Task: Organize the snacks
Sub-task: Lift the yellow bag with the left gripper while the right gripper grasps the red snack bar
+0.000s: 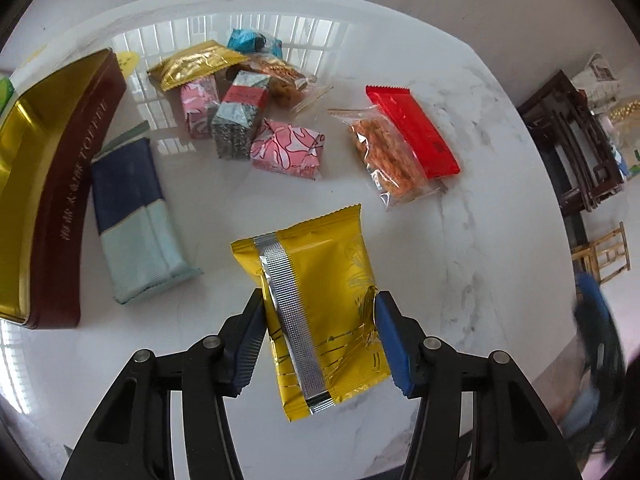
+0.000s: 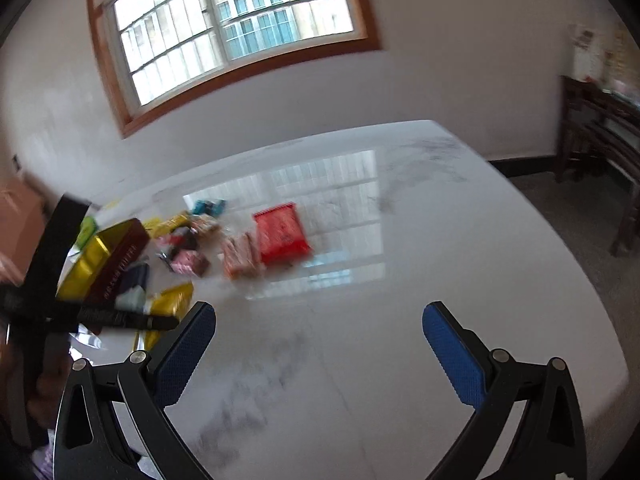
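Blur smears snacks; left gripper [image 1: 320, 334] fingers pinch yellow packet [image 1: 320, 320], right gripper [image 2: 318, 354] gapes

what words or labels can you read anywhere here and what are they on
"TOFFEE": gold letters on the brown side of the toffee tin.
Chinese characters before it on that side: too small to read.
Red label on the silver packet: blurred, unreadable.
Print on the red packet: too small.
Right wrist view: all blurred.
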A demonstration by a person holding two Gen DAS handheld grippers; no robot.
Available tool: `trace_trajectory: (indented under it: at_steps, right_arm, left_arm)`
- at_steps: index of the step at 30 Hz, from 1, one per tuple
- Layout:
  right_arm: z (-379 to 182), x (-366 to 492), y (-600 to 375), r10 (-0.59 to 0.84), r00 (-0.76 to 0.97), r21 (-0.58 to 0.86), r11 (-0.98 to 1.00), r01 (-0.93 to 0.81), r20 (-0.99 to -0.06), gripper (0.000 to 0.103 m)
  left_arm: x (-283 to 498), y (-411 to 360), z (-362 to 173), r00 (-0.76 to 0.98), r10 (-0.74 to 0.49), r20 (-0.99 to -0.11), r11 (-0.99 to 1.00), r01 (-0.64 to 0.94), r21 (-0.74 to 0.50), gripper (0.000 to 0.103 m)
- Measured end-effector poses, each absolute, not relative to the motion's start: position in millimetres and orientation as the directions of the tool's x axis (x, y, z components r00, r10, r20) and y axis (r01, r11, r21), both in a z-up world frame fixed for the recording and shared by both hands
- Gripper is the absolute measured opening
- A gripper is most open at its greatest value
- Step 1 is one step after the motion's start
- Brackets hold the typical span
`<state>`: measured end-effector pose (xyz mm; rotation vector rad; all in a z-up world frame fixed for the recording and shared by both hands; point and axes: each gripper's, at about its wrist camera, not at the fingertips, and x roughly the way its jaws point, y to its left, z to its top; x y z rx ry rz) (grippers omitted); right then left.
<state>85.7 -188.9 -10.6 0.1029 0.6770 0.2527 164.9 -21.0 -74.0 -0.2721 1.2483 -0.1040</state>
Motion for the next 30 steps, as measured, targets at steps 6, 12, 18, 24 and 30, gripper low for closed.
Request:
trace_trajectory:
  at_steps: [6,12,18,24,30]
  right_arm:
    - [-17,187,-151,0.350,0.653,0.176,0.931,-0.318,-0.672,0.092]
    - [-50,241,-126,0.373,0.483,0.190,0.903,-0.386,-0.793,0.076]
    - [-71,256,-110,0.293,0.420,0.102,0.902,-0.420,-0.859,0.076]
    - [-78,267,-103,0.222,0.407,0.026,0.900,-0.434,-0.886,0.075]
    - [-78,270,-90,0.168,0.445,-0.050,0.898,-0.436,-0.880,0.058]
  left_arm:
    - [146,4,-55,0.332,-0.249,-0.910,0.956,-0.063,-0.285,0.054]
    - [142,7,-48,0.344,-0.257,-0.903,0.954,-0.059,-0.294,0.054]
    - [140,2,-42,0.366,-0.246,-0.898,0.959,-0.046,-0.281,0.054]
    - [136,3,-37,0.376,-0.248,-0.893,0.958,-0.043,-0.284,0.055]
    - [136,5,-35,0.378,-0.248,-0.892,0.957,-0.047,-0.286,0.055]
